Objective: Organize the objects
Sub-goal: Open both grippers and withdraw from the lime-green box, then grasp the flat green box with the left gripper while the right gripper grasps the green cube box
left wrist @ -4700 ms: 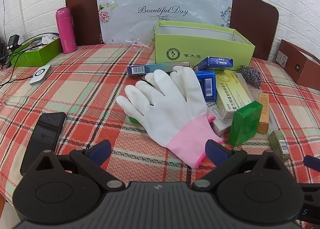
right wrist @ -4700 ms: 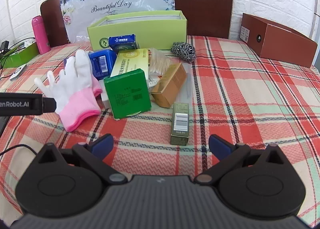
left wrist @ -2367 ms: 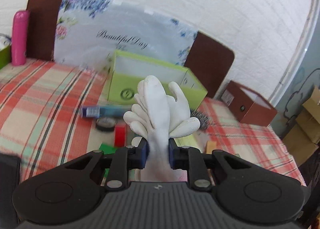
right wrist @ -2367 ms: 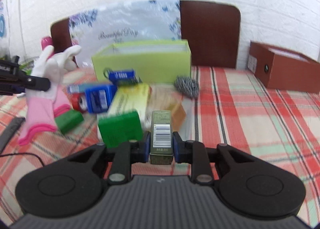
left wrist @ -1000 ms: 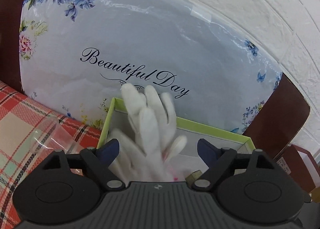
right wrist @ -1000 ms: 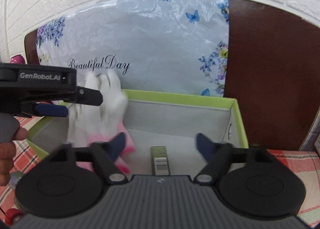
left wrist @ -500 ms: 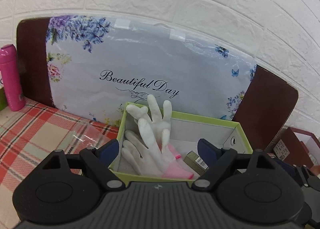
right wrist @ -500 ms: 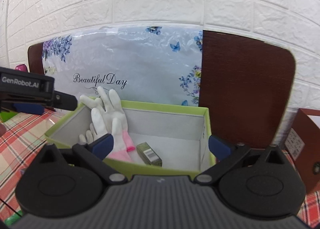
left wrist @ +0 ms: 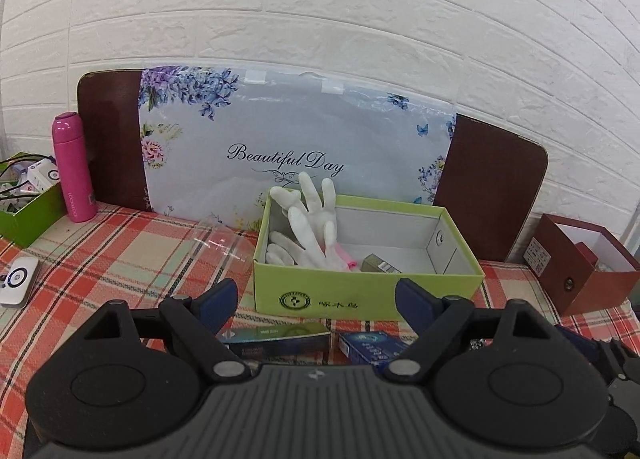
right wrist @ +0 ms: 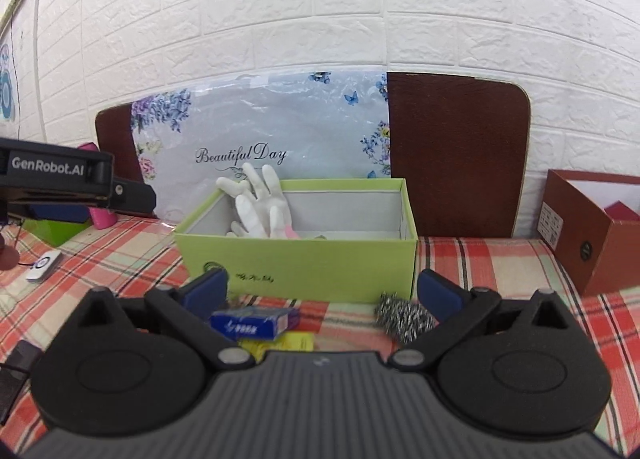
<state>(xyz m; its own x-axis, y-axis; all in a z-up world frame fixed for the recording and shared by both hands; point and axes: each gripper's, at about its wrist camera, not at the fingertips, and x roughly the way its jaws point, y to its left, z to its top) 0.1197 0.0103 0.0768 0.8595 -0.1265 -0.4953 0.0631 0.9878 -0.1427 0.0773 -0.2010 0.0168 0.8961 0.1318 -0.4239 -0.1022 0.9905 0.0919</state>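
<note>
The light green box (left wrist: 360,297) (right wrist: 304,259) stands at the back of the plaid table. Inside it a white glove with a pink cuff (left wrist: 310,231) (right wrist: 260,207) leans on the left wall, fingers up over the rim. A small olive carton (left wrist: 380,266) lies beside the glove on the box floor. My left gripper (left wrist: 318,301) is open and empty, in front of the box. My right gripper (right wrist: 322,289) is open and empty too, also short of the box. A blue carton (right wrist: 256,321), a dark carton (left wrist: 280,335) and a steel scourer (right wrist: 402,317) lie before the box.
A pink bottle (left wrist: 74,167) and a green tray (left wrist: 30,213) stand at the left, with a white device (left wrist: 18,285) on the cloth. A brown box (left wrist: 580,263) (right wrist: 592,227) sits at the right. A floral bag (left wrist: 296,163) leans on the wall behind.
Both grippers have pulled back from over the green box, leaving the glove and the olive carton inside it. The cartons and scourer in front of the box have come into view.
</note>
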